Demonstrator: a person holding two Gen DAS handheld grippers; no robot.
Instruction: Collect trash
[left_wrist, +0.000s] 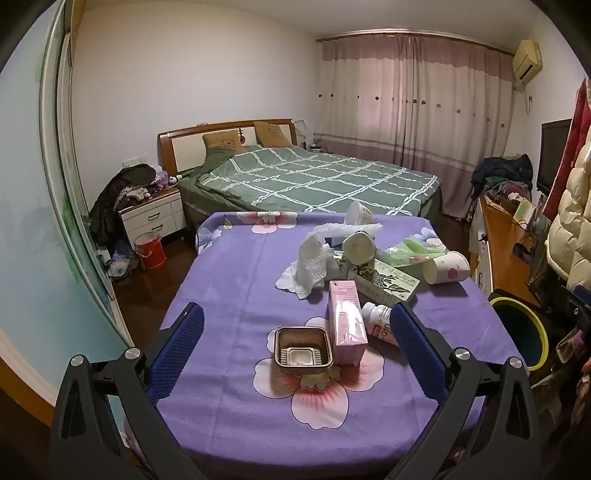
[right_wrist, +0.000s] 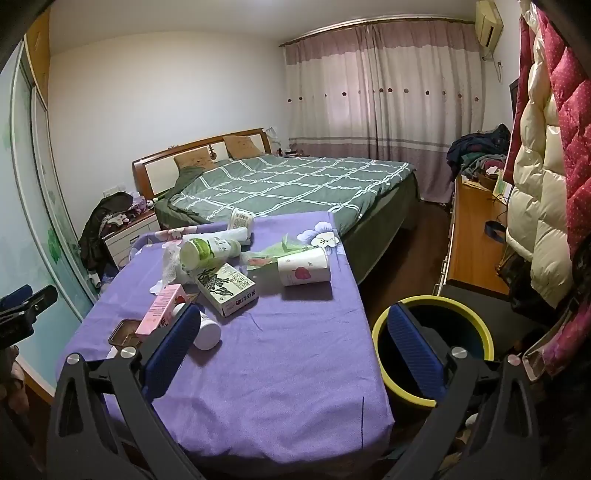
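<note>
Left gripper (left_wrist: 295, 339), right gripper (right_wrist: 295, 343): both spread wide, empty. Trash on table (right_wrist: 288, 354), bin (right_wrist: 432, 391) just right of it. Nearest bin: paper cup (right_wrist: 304, 271), light, crushable; grip gently across its wall. Beyond: rigid tray (left_wrist: 303, 347), pink carton (left_wrist: 347, 321), glossy bottle (left_wrist: 376, 317), limp tissue (left_wrist: 308, 267).

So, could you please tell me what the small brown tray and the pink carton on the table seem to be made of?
The brown tray looks like thin glossy moulded plastic: ribbed walls, light glinting off its rim. The pink carton looks like printed matte cardboard: sharp folded edges, flat panels. Neither is certain from looks alone.
</note>
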